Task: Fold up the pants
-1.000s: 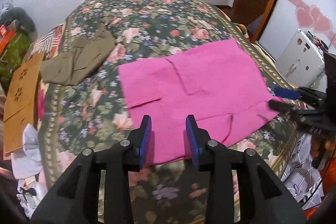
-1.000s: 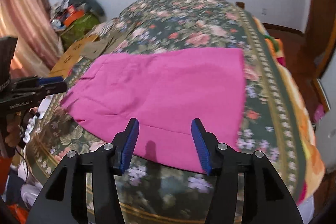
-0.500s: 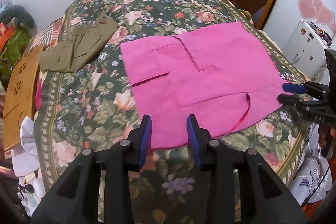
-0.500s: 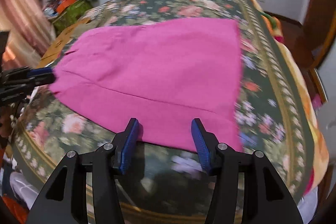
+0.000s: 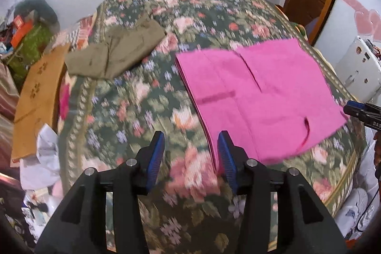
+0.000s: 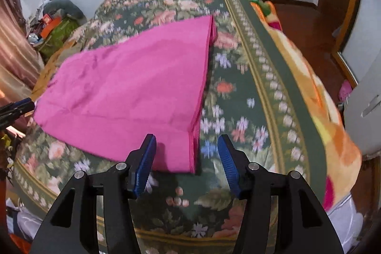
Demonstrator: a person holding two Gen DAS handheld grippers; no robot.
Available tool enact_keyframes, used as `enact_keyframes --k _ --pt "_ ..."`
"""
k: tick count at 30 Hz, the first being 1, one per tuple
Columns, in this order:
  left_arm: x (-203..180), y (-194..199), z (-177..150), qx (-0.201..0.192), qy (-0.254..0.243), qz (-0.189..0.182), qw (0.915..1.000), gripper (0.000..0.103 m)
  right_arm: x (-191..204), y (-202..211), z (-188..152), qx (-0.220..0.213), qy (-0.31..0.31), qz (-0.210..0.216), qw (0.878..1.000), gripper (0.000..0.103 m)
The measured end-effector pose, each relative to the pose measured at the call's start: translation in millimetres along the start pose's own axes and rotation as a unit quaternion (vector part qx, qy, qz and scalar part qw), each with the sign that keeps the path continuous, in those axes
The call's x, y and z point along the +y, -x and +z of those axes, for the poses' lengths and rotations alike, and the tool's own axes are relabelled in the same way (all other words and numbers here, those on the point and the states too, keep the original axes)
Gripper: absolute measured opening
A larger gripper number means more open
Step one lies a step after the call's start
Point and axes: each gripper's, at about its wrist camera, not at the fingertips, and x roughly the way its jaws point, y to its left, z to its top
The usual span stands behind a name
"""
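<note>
The folded pink pants (image 5: 257,92) lie flat on the floral bedspread (image 5: 133,111). My left gripper (image 5: 190,151) hovers at their near left corner, its jaws opening. Only bedspread shows between its fingers, and the pink edge runs just beside the right fingertip (image 5: 225,146). In the right wrist view the pants (image 6: 133,82) fill the left half. My right gripper (image 6: 185,151) is open above their near right corner, which lies under the gap between the fingers. Each gripper also shows at the other view's edge: the right gripper (image 5: 357,110) and the left gripper (image 6: 19,106).
An olive garment (image 5: 116,54) lies folded at the bed's far left. A brown cardboard sheet (image 5: 35,92) and clutter sit past the left edge. A white appliance (image 5: 357,73) stands to the right. An orange blanket (image 6: 309,87) hangs off the bed's right side.
The left gripper slid left off the pants to their left corner and its jaws widened. The right gripper slid right to the right corner.
</note>
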Motion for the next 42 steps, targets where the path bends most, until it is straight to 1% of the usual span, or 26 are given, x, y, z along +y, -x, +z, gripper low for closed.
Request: enact_keyframes --k 5,7,12,18,21,24,26,28,29,31,32,33,34,36,37,38,39,40,41,42 --pt "12.0 -3.9 32.8 -0.014 0.023 -0.005 0.9996 0.048 -3.4 5.1 27.9 -0.029 -0.001 0.007 1.0 0.05" --pt "16.3 -12.6 48.2 -0.013 0.031 -0.005 0.9994 0.048 -4.7 3.0 41.1 -0.038 0.003 0.0 0.999 0.05" --pt "19.6 -44.3 78.5 0.005 0.038 -0.007 0.9993 0.048 -7.0 -15.1 72.9 -0.047 0.015 -0.01 0.999 0.05" --pt "29.5 -85.0 102.6 0.028 0.067 -0.027 0.997 0.048 -21.8 -49.2 109.5 -0.039 0.012 -0.005 0.999 0.05" --pt "34.8 -104.9 106.5 0.041 0.088 -0.047 0.9942 0.048 -29.3 -72.1 127.6 -0.031 0.011 -0.005 0.999 0.05" --pt "42.0 -124.7 104.6 0.063 0.117 -0.078 0.9881 0.048 -36.7 -95.6 141.0 -0.02 0.005 -0.001 1.0 0.05" --pt "42.7 -132.4 101.5 0.072 0.129 -0.099 0.9841 0.048 -41.0 -112.8 149.6 -0.01 0.001 0.005 1.0 0.05" --pt "39.9 -134.9 98.9 0.075 0.132 -0.119 0.9812 0.048 -42.7 -125.7 154.7 -0.001 -0.003 0.014 1.0 0.05" --pt "37.8 -134.6 97.7 0.074 0.13 -0.118 0.9816 0.047 -42.8 -129.0 156.1 0.0 -0.004 0.02 1.0 0.05" --pt "33.4 -132.3 95.9 0.068 0.123 -0.11 0.984 0.043 -40.1 -134.5 156.3 -0.001 -0.004 0.034 0.999 0.05" --pt "31.9 -131.6 94.4 0.068 0.122 -0.114 0.9836 0.036 -37.7 -135.4 155.5 -0.004 0.001 0.038 0.999 0.047" --pt "32.0 -131.9 93.7 0.07 0.122 -0.12 0.9828 0.03 -35.4 -135.5 155.1 -0.007 0.007 0.038 0.999 0.036" --pt "31.2 -131.1 93.0 0.07 0.123 -0.121 0.9825 0.029 -30.3 -134.7 153.3 -0.012 0.021 0.033 0.999 0.031" --pt "28.4 -127.9 93.2 0.064 0.116 -0.116 0.9845 0.022 -25.3 -134.5 152.7 -0.021 0.036 0.017 0.999 0.012" --pt "26.1 -125.7 93.2 0.058 0.108 -0.108 0.9866 0.021 -23.3 -133.4 152.0 -0.026 0.045 0.012 0.999 0.007" --pt "25.0 -123.4 93.1 0.053 0.101 -0.099 0.9886 0.019 -21.9 -131.3 151.2 -0.031 0.051 0.008 0.998 0.007" --pt "19.7 -119.0 92.4 0.042 0.085 -0.079 0.9923 0.019 -21.6 -130.0 151.1 -0.036 0.056 0.004 0.998 0.005" --pt "16.0 -116.7 91.8 0.034 0.071 -0.058 0.9952 0.019 -20.4 -127.6 151.1 -0.043 0.065 -0.007 0.997 0.004" --pt "13.2 -115.9 91.0 0.029 0.059 -0.039 0.9971 0.019 -19.3 -125.7 150.9 -0.048 0.072 -0.017 0.996 0.004" --pt "7.5 -115.0 88.6 0.022 0.041 -0.011 0.9989 0.019 -19.1 -126.2 152.3 -0.05 0.076 -0.024 0.996 0.004"
